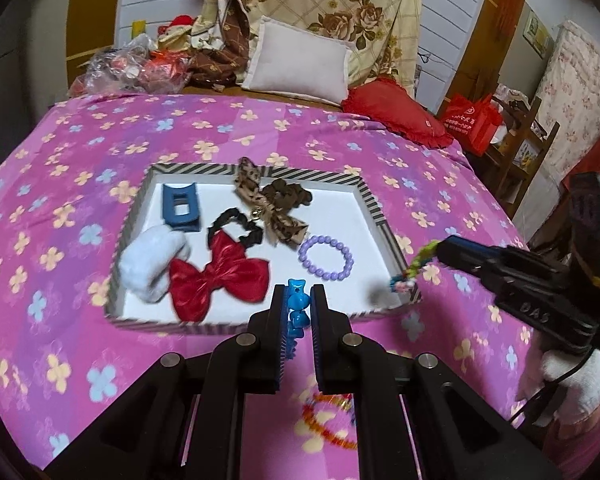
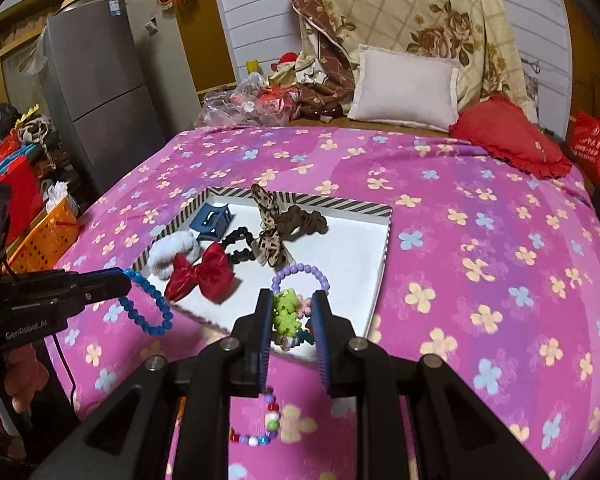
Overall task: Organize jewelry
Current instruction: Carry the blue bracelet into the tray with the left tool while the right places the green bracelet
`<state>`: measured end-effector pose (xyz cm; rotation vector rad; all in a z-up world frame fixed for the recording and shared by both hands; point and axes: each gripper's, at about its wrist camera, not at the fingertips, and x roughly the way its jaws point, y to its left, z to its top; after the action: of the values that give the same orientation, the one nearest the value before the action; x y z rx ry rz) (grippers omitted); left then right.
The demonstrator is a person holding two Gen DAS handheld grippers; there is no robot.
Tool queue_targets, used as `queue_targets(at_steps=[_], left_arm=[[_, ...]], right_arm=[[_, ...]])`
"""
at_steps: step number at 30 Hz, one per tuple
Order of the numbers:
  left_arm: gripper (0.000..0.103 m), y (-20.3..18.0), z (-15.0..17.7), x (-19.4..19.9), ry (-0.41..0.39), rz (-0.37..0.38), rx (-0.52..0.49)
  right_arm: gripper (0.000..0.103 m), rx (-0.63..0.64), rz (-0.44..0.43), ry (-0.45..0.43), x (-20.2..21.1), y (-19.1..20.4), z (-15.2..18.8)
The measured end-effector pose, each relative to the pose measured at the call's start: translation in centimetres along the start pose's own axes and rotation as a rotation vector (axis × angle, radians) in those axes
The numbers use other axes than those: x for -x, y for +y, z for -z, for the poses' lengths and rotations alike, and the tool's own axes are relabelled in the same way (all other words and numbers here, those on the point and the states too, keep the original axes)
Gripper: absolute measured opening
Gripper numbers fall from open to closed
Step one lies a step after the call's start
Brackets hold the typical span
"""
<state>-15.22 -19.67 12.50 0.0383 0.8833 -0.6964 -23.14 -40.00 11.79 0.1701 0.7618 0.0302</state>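
**Both grippers carry beaded bracelets at the near edge of the striped tray**

Nearest, the left gripper (image 1: pixel 299 312) has its fingers pinching a bright blue bead bracelet (image 2: pixel 150 306); in the right wrist view it hangs as an open loop from the tips, off the tray's near left corner. The right gripper (image 2: pixel 291 316) has its fingers pinching a multicolour charm bracelet (image 2: pixel 288 314) of green, pink and teal pieces, with a strand of mixed beads dangling below. In the left wrist view that bracelet hangs over the tray's near right corner. An orange bead bracelet (image 1: pixel 326 420) lies on the bed below the left fingers, blurred.

Beyond them, a shallow white tray (image 1: pixel 364 314) with a black-and-white striped rim sits on the bed (image 1: pixel 80 168), covered in pink floral cloth. It holds six things: one purple bead bracelet (image 1: pixel 326 257) near the right side, one red satin bow (image 1: pixel 216 276) on a black scrunchie, one white fluffy scrunchie (image 1: pixel 152 260) at the left, one blue claw clip (image 1: pixel 181 208) in the far left corner, one leopard-print ribbon bow (image 1: pixel 270 208), and one brown scrunchie (image 1: pixel 290 194) at the far rim.
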Motion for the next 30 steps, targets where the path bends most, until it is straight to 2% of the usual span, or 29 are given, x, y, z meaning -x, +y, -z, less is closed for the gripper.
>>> queue_targets(at_steps=[10,16,22,29,30], left_arm=[[0.008,-1.8,-1.9,-6.3,0.106,0.057,0.014],[0.008,-0.1,-1.8,-10.2,0.162,0.009,0.047],[0.008,2.2,-2.1,-11.9,0.180,-0.032,0.085],[0.008,3.1,-2.1,-13.1,0.190,-0.066,0.087],[0.008,3.2,-2.1,-13.1,0.190,-0.075,0.086]], right_arm=[[0.019,-0.027,0.028,0.104,-6.4,-2.5,-1.8],[0.019,-0.037,0.053,0.155,-10.2,-4.1,-3.5],[0.019,-0.029,0.071,0.195,-14.1,-4.8,-5.4],[0.020,-0.085,0.083,0.225,-18.5,-6.6,-6.6],[0.024,-0.103,0.077,0.217,-18.5,-7.0,-6.7]])
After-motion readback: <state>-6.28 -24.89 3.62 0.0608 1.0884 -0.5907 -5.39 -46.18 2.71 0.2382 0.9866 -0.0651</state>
